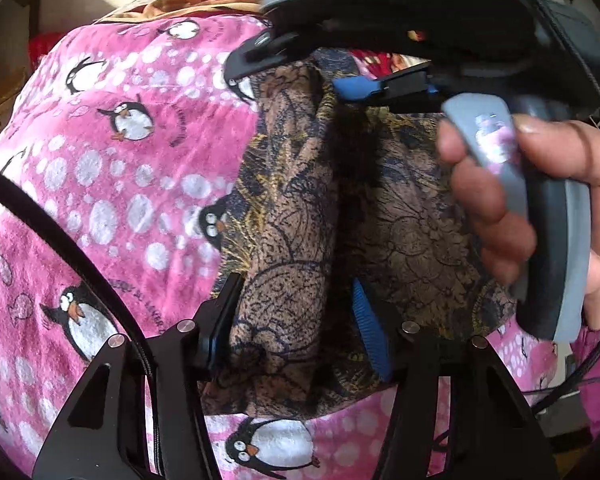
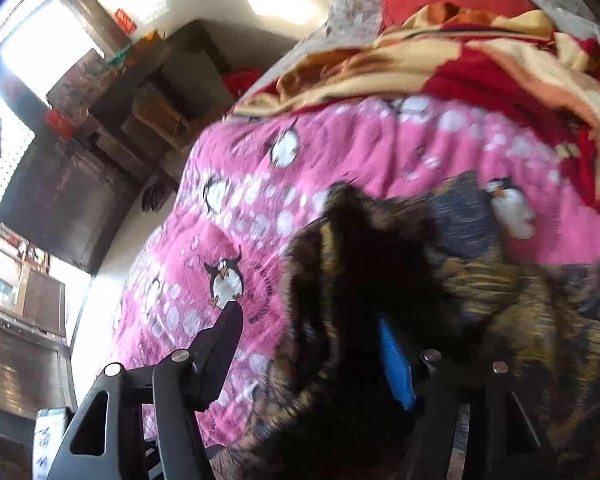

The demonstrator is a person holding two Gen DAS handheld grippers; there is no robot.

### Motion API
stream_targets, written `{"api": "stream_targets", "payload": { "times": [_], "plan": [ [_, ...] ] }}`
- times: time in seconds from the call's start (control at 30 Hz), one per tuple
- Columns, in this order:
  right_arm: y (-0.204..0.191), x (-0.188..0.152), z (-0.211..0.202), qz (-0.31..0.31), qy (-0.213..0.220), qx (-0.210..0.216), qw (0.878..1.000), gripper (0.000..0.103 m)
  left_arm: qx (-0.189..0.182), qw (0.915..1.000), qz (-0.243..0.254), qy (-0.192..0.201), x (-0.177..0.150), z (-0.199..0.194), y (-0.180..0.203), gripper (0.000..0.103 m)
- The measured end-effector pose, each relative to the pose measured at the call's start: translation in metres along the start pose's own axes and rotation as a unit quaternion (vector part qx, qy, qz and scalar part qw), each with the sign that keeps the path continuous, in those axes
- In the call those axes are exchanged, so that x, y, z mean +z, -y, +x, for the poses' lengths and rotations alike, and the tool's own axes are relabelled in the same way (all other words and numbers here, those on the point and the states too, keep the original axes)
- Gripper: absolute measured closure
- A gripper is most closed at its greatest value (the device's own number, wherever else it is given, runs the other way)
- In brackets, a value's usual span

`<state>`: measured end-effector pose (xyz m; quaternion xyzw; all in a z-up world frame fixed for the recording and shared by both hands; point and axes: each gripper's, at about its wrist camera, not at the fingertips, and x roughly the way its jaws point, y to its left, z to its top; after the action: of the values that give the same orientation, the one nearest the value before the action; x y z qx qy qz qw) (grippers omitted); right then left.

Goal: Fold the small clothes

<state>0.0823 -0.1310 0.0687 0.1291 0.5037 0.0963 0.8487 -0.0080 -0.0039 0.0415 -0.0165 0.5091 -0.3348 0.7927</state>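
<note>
While the left wrist view alone is showing the person's hand (image 1: 548, 208), both the left claw (image 1: 296, 320) and right claw (image 2: 312, 340) are pinching one brown patterned garment (image 1: 292, 216) over one penguin blanket (image 1: 112, 168).

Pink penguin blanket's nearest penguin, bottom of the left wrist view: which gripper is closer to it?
Left. The left gripper, with the brown patterned cloth between its fingers, sits just above that penguin. The right gripper holds the cloth's far end, higher up.
</note>
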Motion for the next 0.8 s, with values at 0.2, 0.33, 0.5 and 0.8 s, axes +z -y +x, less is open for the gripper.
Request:
{"api": "stream_targets", "payload": {
  "times": [0.2, 0.33, 0.5, 0.8],
  "plan": [
    [-0.002, 0.0, 0.024, -0.006, -0.015, -0.045, 0.999, 0.075, 0.036, 0.9989, -0.031, -0.001, 0.001, -0.001, -0.02, 0.048],
    [0.003, -0.006, 0.005, -0.018, 0.003, -0.026, 0.999, 0.086, 0.038, 0.9987, -0.033, -0.005, 0.001, 0.002, -0.021, 0.048],
    [0.011, -0.011, -0.031, -0.023, 0.032, -0.016, 0.999, 0.087, 0.033, 0.999, -0.028, -0.009, 0.002, 0.004, 0.0, 0.048],
    [0.043, -0.031, -0.086, -0.004, 0.068, -0.024, 0.997, 0.093, 0.047, 0.9981, 0.039, -0.005, 0.008, -0.017, 0.058, 0.081]
  ]
}}
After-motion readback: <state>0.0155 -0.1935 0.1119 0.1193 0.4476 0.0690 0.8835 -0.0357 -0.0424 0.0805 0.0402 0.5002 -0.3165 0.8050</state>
